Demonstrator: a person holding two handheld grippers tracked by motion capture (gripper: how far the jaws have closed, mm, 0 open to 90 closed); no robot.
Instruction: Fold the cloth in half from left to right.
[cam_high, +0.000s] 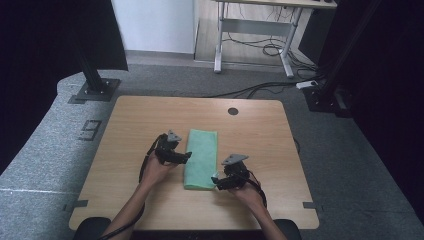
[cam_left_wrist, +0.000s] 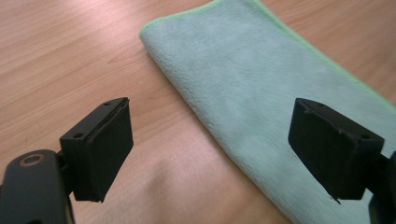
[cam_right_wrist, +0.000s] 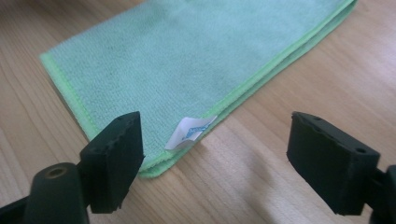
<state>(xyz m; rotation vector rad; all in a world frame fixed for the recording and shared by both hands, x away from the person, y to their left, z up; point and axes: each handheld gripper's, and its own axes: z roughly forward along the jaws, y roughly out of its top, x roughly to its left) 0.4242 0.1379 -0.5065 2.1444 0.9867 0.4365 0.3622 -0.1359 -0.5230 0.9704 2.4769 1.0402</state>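
Note:
A light green cloth (cam_high: 201, 157), folded into a long strip, lies flat in the middle of the wooden table (cam_high: 130, 120). My left gripper (cam_high: 188, 157) hovers at the cloth's left edge, open, with the folded edge of the cloth (cam_left_wrist: 261, 88) between and beyond its jaws. Over the cloth's near right corner my right gripper (cam_high: 215, 180) stands open. In the right gripper view the cloth (cam_right_wrist: 187, 60) shows its layered edges and a small white label (cam_right_wrist: 189, 132) near the corner; nothing is pinched between the jaws.
A round cable hole (cam_high: 233, 111) sits near the table's far edge. Beyond the table are a black stand base (cam_high: 95, 90) at the left, a white desk frame (cam_high: 250, 40) with cables on the floor, and dark curtains on both sides.

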